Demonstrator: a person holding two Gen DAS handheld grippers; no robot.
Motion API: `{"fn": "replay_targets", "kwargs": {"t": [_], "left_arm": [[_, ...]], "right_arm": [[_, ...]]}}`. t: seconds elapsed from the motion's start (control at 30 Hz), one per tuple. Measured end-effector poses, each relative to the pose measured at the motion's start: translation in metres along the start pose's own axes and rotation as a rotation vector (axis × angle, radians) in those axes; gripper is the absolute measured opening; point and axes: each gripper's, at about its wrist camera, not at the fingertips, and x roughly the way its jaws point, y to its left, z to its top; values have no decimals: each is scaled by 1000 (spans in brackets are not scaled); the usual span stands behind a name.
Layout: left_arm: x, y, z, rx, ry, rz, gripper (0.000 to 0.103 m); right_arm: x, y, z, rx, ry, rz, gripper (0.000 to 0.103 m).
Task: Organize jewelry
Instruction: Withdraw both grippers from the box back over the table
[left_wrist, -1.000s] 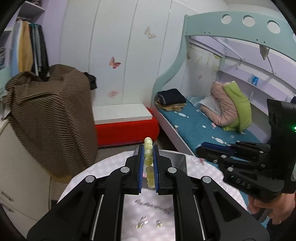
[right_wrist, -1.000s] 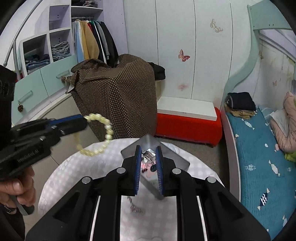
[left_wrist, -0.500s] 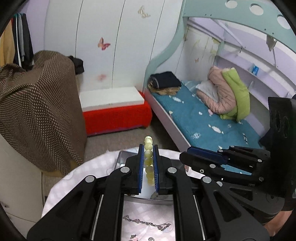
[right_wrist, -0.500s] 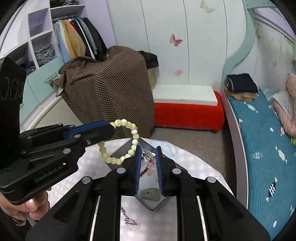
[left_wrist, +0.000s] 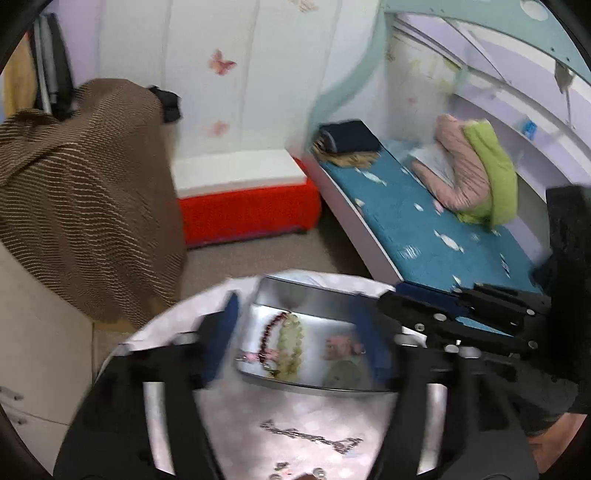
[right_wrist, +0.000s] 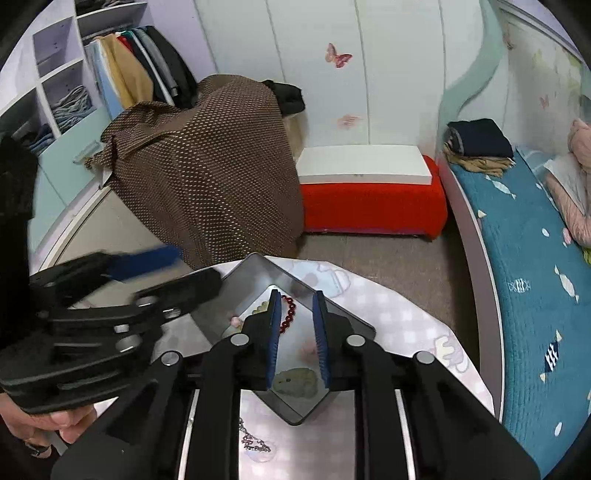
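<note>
A shiny metal tray (left_wrist: 314, 295) (right_wrist: 258, 269) stands on the round table. In it lie a pale green bead bracelet (left_wrist: 291, 347), a dark red bead bracelet (left_wrist: 271, 328) (right_wrist: 288, 314) and a greenish stone piece (left_wrist: 343, 373) (right_wrist: 295, 380). My left gripper (left_wrist: 299, 332) is open wide over the tray, its fingers blurred, with the green bracelet lying between them. My right gripper (right_wrist: 295, 325) is open and empty above the tray. A silver chain (left_wrist: 310, 437) (right_wrist: 255, 439) lies on the tablecloth in front of the tray.
Small earrings (left_wrist: 295, 472) lie near the table's front edge. Behind the table are a brown covered box (right_wrist: 207, 166), a red and white bench (right_wrist: 369, 192) and a bed with a blue mattress (right_wrist: 524, 258).
My left gripper has opened and let go of the green bracelet, which now lies in the tray. My right gripper has opened too and no longer holds the small jewelry piece.
</note>
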Motion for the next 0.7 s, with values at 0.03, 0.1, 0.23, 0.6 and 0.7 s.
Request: {"fn": "replay_targets", "kwargs": {"t": [0.03, 0.1, 0.23, 0.6, 0.7], "left_arm": [[-3, 3, 0, -8, -6, 2, 80], [-12, 8, -1, -21, -24, 22, 84], [-40, 15, -7, -38, -86, 74, 93], [-127, 8, -39, -19, -243, 181, 96], [-152, 2, -45, -11, -291, 210, 96]], "right_arm": [[0, -1, -1, 10, -1, 6, 28], [-3, -2, -3, 17, -9, -7, 49], [-13, -8, -6, 70, -52, -61, 96], [-61, 7, -18, 77, -162, -108, 96], [-77, 14, -22, 69, -196, -112, 96]]}}
